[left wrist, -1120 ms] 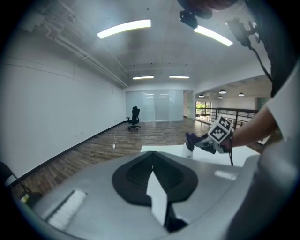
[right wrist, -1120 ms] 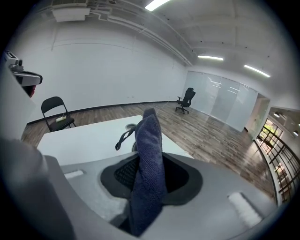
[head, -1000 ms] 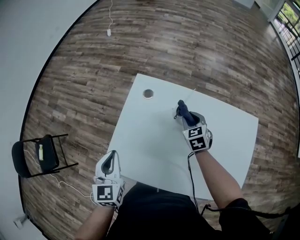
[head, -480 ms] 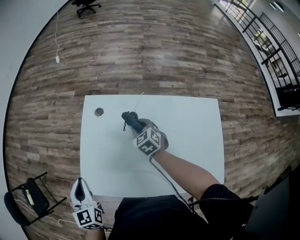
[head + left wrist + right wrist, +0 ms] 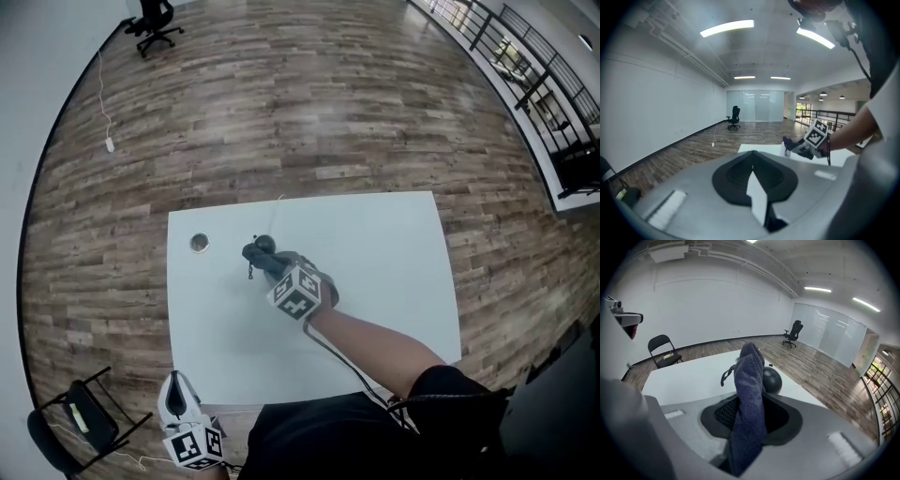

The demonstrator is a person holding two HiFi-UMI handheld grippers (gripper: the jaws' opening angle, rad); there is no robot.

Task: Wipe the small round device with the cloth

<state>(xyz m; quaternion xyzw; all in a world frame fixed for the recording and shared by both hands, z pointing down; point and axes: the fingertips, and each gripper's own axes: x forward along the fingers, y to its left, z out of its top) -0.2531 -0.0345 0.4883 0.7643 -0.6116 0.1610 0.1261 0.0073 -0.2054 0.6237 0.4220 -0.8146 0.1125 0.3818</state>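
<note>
We have lowered our right gripper [image 5: 750,414], clamped on the dark blue terry cloth [image 5: 749,390], until the small black round device [image 5: 771,379] sits just beyond its tips, ready for wiping; our left gripper [image 5: 754,187] idles closed, empty.

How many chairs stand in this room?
2: a black office chair at the far end, and a black folding chair near the table's front left corner. More may lie out of view.

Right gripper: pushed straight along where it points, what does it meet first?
Probably the small round device, just beyond the cloth held in its jaws; the gap is hard to judge.
</note>
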